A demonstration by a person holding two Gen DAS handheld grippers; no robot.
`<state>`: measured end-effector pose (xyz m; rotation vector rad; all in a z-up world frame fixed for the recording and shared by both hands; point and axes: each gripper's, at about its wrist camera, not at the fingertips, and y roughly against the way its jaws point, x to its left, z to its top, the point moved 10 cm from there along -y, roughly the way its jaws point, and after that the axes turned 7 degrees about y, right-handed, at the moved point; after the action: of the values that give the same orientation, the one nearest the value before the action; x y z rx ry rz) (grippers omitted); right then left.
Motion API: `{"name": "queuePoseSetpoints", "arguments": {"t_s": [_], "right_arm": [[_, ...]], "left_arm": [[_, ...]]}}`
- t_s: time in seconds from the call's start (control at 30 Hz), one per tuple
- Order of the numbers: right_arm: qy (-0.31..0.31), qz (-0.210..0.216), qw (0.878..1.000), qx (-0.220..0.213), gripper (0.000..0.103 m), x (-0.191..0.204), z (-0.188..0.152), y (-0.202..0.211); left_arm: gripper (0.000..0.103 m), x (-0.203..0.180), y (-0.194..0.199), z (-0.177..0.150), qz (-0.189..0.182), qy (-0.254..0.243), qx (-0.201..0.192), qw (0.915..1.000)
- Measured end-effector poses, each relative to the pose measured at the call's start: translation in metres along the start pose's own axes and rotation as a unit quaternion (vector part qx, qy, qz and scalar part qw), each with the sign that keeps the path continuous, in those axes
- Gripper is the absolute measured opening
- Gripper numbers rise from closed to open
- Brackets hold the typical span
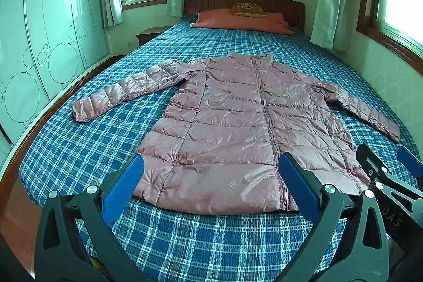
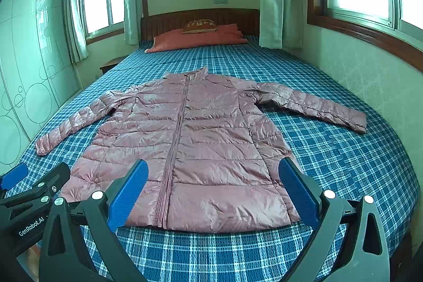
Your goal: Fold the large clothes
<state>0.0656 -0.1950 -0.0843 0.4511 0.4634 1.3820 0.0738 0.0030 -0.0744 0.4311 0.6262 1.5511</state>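
Now both tools — left tool (image 1: 211, 184), right tool (image 2: 214, 186) — gape empty above the flat pink jacket (image 1: 238, 123).

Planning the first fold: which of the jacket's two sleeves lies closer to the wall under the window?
The sleeve on the jacket's right side as viewed. Its cuff ends near the bed edge by that wall, while the other sleeve stretches toward the wardrobe side.
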Motion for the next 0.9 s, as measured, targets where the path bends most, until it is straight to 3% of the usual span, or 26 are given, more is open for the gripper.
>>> {"name": "queuePoseSetpoints", "arguments": {"t_s": [0.53, 0.77, 0.9], "right_arm": [[-0.009, 0.008, 1.0, 0.009, 0.098, 0.003, -0.011, -0.01], [-0.039, 0.009, 0.998, 0.042, 0.098, -0.018, -0.024, -0.049], [-0.067, 0.014, 0.996, 0.058, 0.098, -0.041, -0.027, -0.077]], "left_arm": [[0.101, 0.004, -0.013, -0.008, 0.003, 0.005, 0.014, 0.9999], [0.101, 0.023, -0.057, -0.007, 0.02, 0.033, 0.053, 0.9978], [0.101, 0.049, -0.095, -0.003, 0.051, 0.064, 0.073, 0.994]]}}
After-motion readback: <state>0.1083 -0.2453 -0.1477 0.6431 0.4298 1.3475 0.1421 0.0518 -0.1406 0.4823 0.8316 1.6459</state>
